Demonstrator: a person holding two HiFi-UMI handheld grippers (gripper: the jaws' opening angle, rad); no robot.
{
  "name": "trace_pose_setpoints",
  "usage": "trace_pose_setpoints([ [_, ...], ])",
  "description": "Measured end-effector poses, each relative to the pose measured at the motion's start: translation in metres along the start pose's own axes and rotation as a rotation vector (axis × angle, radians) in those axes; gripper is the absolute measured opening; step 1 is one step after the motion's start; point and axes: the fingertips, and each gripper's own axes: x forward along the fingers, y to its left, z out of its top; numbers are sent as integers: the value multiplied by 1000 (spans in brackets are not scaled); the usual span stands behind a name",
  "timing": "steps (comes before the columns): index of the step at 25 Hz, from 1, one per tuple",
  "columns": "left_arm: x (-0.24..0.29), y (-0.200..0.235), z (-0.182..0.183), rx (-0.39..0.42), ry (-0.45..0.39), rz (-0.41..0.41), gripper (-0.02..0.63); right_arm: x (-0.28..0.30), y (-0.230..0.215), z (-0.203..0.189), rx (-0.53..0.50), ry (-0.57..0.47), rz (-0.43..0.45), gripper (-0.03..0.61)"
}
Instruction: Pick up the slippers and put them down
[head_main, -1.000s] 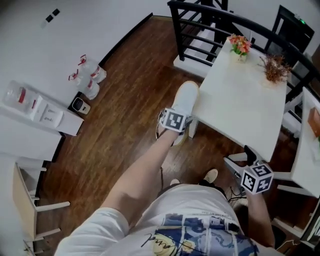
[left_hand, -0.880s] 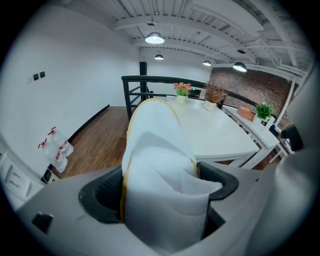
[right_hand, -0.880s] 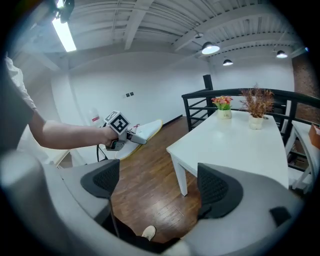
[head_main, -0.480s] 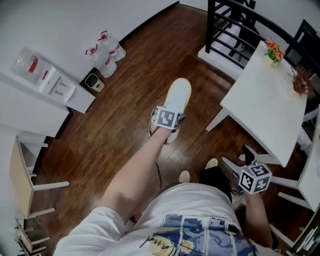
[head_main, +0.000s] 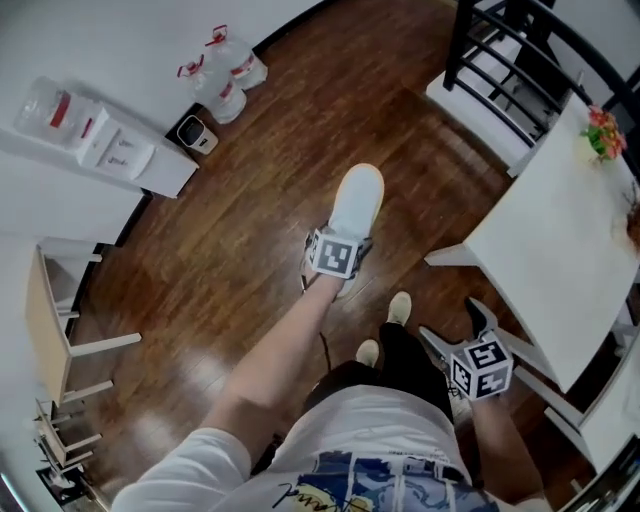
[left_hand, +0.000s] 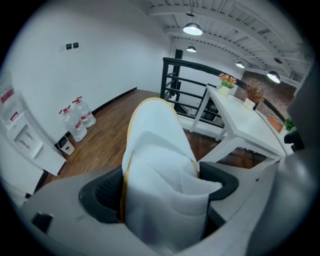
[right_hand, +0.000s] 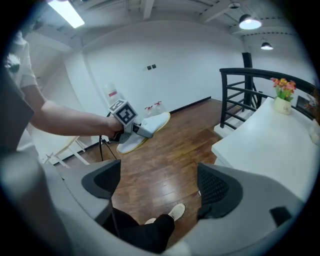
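Note:
My left gripper (head_main: 338, 262) is shut on a pair of white slippers (head_main: 357, 203) with yellowish sole edges, held above the wooden floor with the toes pointing away from me. In the left gripper view the slippers (left_hand: 159, 165) fill the gap between the jaws of the left gripper (left_hand: 160, 189), and the pads press on both sides. In the right gripper view the slippers (right_hand: 150, 125) hang from the left gripper (right_hand: 131, 128) further off. My right gripper (head_main: 455, 332) is low at the right, open and empty. Through the right gripper (right_hand: 162, 186) I see only floor and the person's feet.
A white table (head_main: 560, 250) stands at the right, with a black railing (head_main: 505, 70) behind it. A water dispenser (head_main: 100, 150) and water bottles (head_main: 225, 72) line the left wall. A wooden chair (head_main: 55, 340) is at the far left. The person's feet (head_main: 385, 325) are below the slippers.
The left gripper has carried the slippers away from the table's edge and lower over the floor. The right gripper has also sunk and shifted left, still open.

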Motion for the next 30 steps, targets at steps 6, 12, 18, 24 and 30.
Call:
trace_pose_setpoints([
  [6,112,32,-34,-83,53,42,463,109,-35,-38,-20,95,77,476],
  [12,299,31,-87,-58,78,27,463,217,-106,-108,56,51,59,466],
  [18,496,48,-206,-45,154,4,463,335,-148,-189,183,-25,-32,465],
  [24,642,74,-315,-12,188,-4,463,409,-132,-260,178,-20,17,463],
  [30,722,85,-374,-44,210,-13,463,442,-128,-282,126,68,83,463],
])
